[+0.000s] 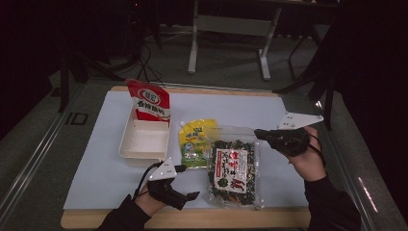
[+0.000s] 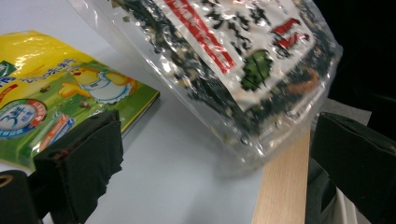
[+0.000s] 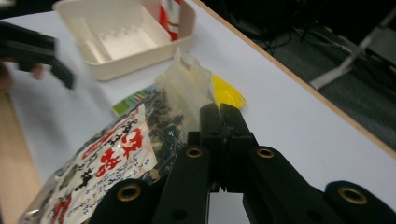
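Observation:
A clear bag of dark seaweed flakes [image 1: 233,168] with a red and white label lies at the table's front right. Its top edge is raised, and my right gripper [image 1: 260,133] is shut on that edge. In the right gripper view the jaws [image 3: 222,116] pinch the bag's clear top strip, and the bag [image 3: 116,158] slopes down to the left. My left gripper [image 1: 189,182] stands open near the front edge, just left of the bag. In the left gripper view the bag's lower end [image 2: 243,51] hangs tilted ahead of the open jaws, with nothing between them.
A yellow and green pouch [image 1: 196,142] lies flat between the bag and a cream tray [image 1: 126,139]. A red and white pouch [image 1: 150,101] leans upright at the tray's far end. The wooden table edge [image 2: 282,186] runs close under the bag's lower end.

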A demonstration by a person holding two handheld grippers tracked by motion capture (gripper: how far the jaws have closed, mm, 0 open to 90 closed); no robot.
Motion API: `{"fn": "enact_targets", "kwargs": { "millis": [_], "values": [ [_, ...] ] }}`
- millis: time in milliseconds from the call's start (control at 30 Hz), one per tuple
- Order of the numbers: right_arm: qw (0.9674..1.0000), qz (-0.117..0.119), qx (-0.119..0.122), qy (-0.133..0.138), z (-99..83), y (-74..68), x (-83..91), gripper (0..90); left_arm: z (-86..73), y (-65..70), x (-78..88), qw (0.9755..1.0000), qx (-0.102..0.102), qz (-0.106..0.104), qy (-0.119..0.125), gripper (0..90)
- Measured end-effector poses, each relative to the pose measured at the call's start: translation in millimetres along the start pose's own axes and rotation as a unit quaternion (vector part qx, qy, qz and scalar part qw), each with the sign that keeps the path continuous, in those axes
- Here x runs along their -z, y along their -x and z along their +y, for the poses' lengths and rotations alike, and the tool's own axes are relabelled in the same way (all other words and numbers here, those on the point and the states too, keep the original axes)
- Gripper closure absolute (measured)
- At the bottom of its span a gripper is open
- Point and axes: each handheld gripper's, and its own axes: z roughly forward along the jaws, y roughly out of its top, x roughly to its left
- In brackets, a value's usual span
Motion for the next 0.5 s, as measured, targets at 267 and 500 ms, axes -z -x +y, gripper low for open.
{"fn": "enact_targets", "kwargs": {
  "millis": [267,500],
  "values": [
    [0.9979,0.022,0.05,0.036,26.1,-30.1,19.8,89.7,8.3,-10.8,-10.1,0.9997,0.006,-0.023,0.005,6.7],
    [0.9921,0.053,0.093,0.065,50.7,-56.0,36.0,89.8,9.1,-15.8,-12.0,0.9989,0.004,-0.036,0.031,11.4]
  ]
}}
